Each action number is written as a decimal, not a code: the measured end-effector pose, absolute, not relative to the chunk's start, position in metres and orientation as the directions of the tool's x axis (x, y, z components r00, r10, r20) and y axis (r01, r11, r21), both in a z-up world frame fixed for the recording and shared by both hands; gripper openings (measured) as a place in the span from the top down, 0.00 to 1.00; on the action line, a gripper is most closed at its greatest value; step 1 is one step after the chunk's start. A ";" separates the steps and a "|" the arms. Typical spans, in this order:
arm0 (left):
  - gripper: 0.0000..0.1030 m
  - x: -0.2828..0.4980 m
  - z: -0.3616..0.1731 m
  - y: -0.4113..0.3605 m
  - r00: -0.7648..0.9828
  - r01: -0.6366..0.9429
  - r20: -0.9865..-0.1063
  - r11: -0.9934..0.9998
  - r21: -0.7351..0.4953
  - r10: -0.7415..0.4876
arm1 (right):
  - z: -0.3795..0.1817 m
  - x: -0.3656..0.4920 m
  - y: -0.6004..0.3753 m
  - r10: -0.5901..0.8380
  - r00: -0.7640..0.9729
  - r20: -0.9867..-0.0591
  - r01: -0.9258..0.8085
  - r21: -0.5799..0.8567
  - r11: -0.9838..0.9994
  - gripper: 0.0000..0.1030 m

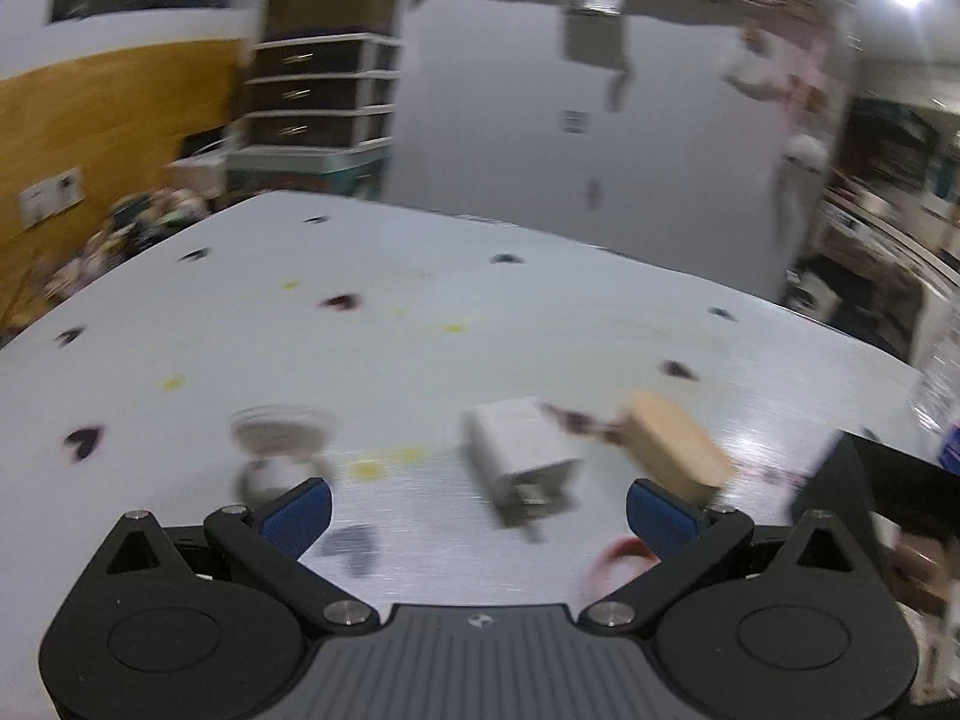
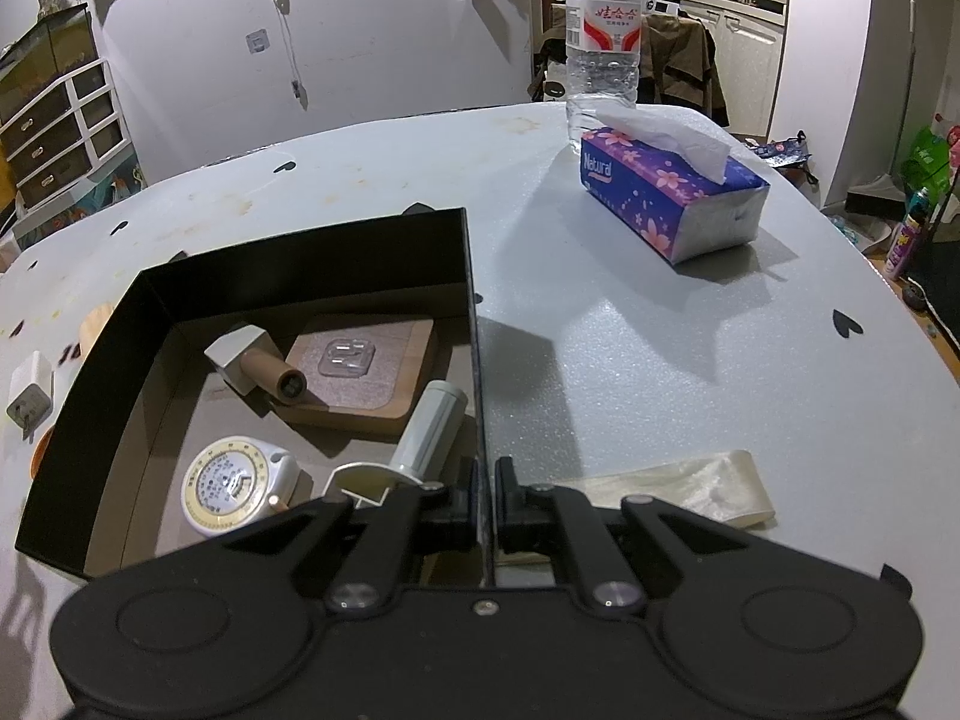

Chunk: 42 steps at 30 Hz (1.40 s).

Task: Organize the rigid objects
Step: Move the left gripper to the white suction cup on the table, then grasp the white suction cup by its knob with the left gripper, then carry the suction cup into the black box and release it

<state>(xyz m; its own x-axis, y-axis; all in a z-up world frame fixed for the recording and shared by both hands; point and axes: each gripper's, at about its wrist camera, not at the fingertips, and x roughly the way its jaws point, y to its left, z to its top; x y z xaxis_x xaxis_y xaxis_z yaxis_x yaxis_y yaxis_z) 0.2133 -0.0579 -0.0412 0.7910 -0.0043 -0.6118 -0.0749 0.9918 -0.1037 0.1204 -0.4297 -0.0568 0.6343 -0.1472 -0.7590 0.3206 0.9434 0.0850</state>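
Note:
In the blurred left wrist view my left gripper [image 1: 479, 516] is open and empty above the table, with a white charger plug [image 1: 519, 459] lying just ahead between the fingers. A light wooden block [image 1: 675, 447] lies by the right finger and a round white object [image 1: 279, 432] by the left one. My right gripper [image 2: 485, 489] is shut on the right wall of a black box [image 2: 474, 324]. Inside the box lie a wooden board [image 2: 366, 369], a brown cylinder with a white head [image 2: 258, 363], a white tube [image 2: 432, 429] and a round tape measure [image 2: 231, 483]. The charger also shows left of the box in the right wrist view [image 2: 30, 393].
A purple tissue box [image 2: 672, 192] and a water bottle [image 2: 603, 30] stand at the table's far right. A folded cream plastic bag [image 2: 684, 489] lies beside my right gripper. A red ring [image 1: 618, 558] lies near the left gripper. The box corner [image 1: 852, 480] stands at the right in the left view.

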 end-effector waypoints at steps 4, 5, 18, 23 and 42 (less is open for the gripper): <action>0.00 0.216 -0.046 -0.035 0.785 -0.161 -0.616 0.981 -0.109 0.060 | -0.057 0.120 -0.430 -0.147 0.634 -0.759 0.321 0.085 0.943 0.94; 0.01 0.217 -0.048 -0.030 0.785 -0.179 -0.615 0.978 -0.111 0.074 | -0.057 0.120 -0.430 -0.147 0.634 -0.759 0.321 0.085 0.943 0.94; 0.34 0.241 -0.074 0.003 0.768 -0.285 -0.620 0.953 -0.104 0.162 | -0.057 0.121 -0.429 -0.147 0.634 -0.760 0.322 0.087 0.943 0.94; 0.45 0.246 -0.078 0.007 0.769 -0.301 -0.610 0.950 -0.082 0.190 | -0.057 0.121 -0.429 -0.147 0.634 -0.760 0.322 0.086 0.943 0.94; 0.70 0.214 -0.027 -0.024 0.872 0.014 -0.477 0.979 -0.205 -0.113 | -0.057 0.122 -0.428 -0.154 0.632 -0.760 0.325 0.080 0.942 0.93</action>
